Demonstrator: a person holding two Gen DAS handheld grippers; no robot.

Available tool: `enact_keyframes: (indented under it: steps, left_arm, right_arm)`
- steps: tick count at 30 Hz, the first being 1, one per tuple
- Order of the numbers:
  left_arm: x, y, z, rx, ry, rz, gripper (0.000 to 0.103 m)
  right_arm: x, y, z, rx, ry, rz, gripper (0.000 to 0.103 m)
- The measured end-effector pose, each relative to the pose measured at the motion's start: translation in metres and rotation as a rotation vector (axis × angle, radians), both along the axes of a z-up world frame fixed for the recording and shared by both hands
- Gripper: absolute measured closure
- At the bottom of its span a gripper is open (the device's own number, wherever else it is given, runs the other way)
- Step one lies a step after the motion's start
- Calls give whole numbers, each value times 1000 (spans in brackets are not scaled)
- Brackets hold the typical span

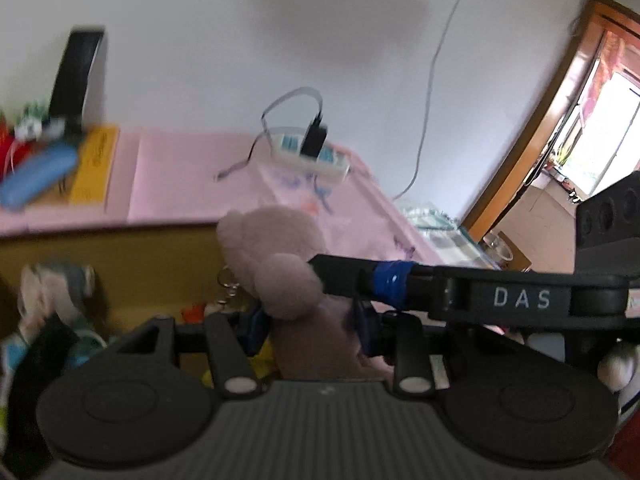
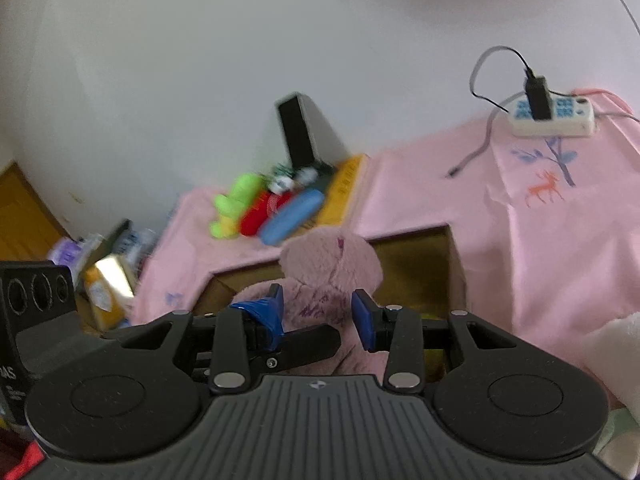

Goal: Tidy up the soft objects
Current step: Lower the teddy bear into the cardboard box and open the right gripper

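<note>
A mauve plush toy (image 1: 276, 264) hangs between both grippers, above a brown open box (image 1: 160, 264). In the left wrist view my left gripper (image 1: 312, 332) is shut on the toy's lower body, its blue pads pressed into the fur. The right gripper's taped finger (image 1: 360, 280) crosses in from the right against the toy. In the right wrist view the plush toy (image 2: 332, 260) sits between the blue pads of my right gripper (image 2: 319, 310), which is shut on it. The left gripper's black finger (image 2: 308, 344) lies across underneath.
A pink cloth (image 2: 420, 184) covers the table around the box (image 2: 416, 264). A green plush (image 2: 234, 204), a red soft item (image 2: 266, 210), a blue case (image 2: 292, 216), a yellow book (image 2: 344, 188) and a black upright device (image 2: 298, 136) crowd the back. A power strip (image 2: 552, 118) lies right. A grey-white toy (image 1: 52, 292) lies in the box.
</note>
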State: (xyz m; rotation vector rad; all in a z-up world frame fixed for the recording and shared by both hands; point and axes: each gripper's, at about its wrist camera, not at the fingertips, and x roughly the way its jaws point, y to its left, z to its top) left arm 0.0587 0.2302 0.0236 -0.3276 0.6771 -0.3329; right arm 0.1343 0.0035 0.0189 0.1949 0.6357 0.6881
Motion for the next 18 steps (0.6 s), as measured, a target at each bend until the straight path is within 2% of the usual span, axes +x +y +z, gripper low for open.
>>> enact_keyframes:
  steps: [4, 9, 10, 12, 15, 18]
  left_arm:
    - [12, 1, -22, 10, 66, 12, 72]
    - [21, 1, -39, 55, 122, 37, 71]
    - [22, 1, -41, 69, 128, 41, 71]
    - [25, -3, -44, 104, 138, 43, 70]
    - [27, -12, -43, 174, 145, 44, 54]
    - [27, -12, -42, 196, 147, 60, 49]
  right_arm:
    - [8, 11, -12, -82, 3, -11, 81]
    - [20, 19, -28, -126, 53, -31, 81]
    - [19, 21, -29, -137, 34, -33, 85]
    - [17, 23, -30, -158, 5, -31, 85]
    - [17, 28, -30, -189, -18, -32, 84]
    - [16, 25, -29, -176, -13, -40, 83]
